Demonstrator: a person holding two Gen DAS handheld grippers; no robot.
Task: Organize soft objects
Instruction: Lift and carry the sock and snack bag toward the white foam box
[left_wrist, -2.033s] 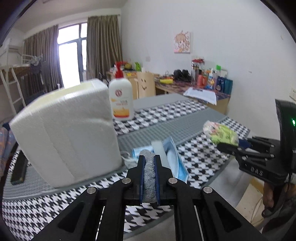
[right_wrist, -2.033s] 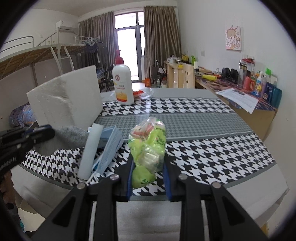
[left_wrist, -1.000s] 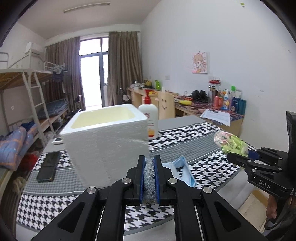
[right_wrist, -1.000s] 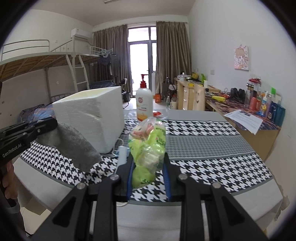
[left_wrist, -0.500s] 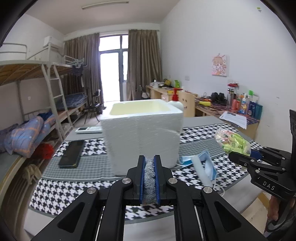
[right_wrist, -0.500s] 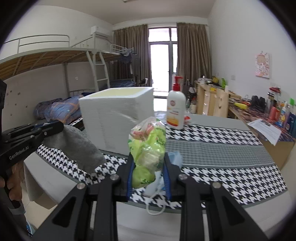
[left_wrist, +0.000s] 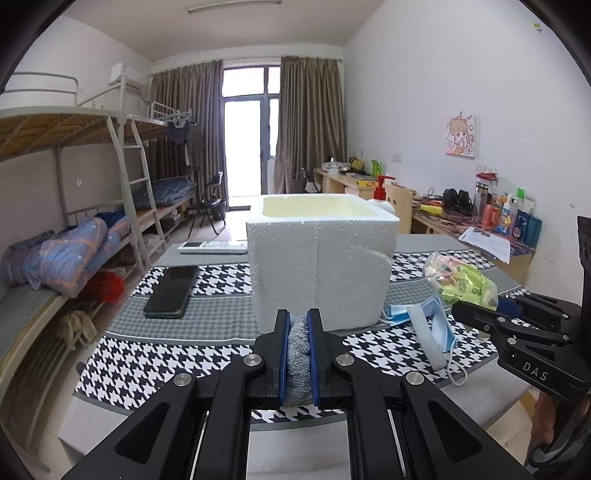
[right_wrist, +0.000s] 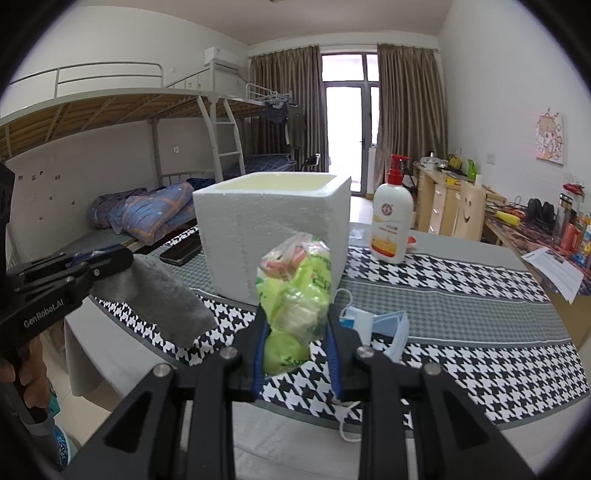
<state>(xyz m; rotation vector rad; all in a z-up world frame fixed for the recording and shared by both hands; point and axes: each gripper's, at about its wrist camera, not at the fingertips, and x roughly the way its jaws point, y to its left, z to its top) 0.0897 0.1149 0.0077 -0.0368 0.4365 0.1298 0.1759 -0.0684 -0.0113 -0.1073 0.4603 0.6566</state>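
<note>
While we swing both hands round from the earlier angle, the white foam box (left_wrist: 320, 266) comes to sit square in front of us with its open top showing, where two seconds ago it loomed tilted at the left of the left wrist view; the soap bottle (right_wrist: 391, 225) slips almost wholly behind the box in that view, and a phone (left_wrist: 171, 291) and a remote (left_wrist: 213, 246) come into sight on the bench (left_wrist: 207, 325); we judge that we are lining up for the drop into the box, with both loads in hand and nothing yet released.

Our left gripper (left_wrist: 298, 334) has its jaws pressed tight on a grey cloth (right_wrist: 162, 299); from the left wrist the cloth shows as a narrow grey wad between the blue pads, and from the right wrist it hangs below the jaws in a loose fold, clear of the bench; our right gripper (right_wrist: 297, 332) has its jaws partly apart, gripping a green plastic bag (right_wrist: 295, 291) whose upper part bulges above the pads; both grips look unchanged from the earlier frames.

Still on the bench, just beside the box's near right corner, lie some blue face masks (left_wrist: 430, 326); they sit between our two grippers and just ahead of the right one.
</note>
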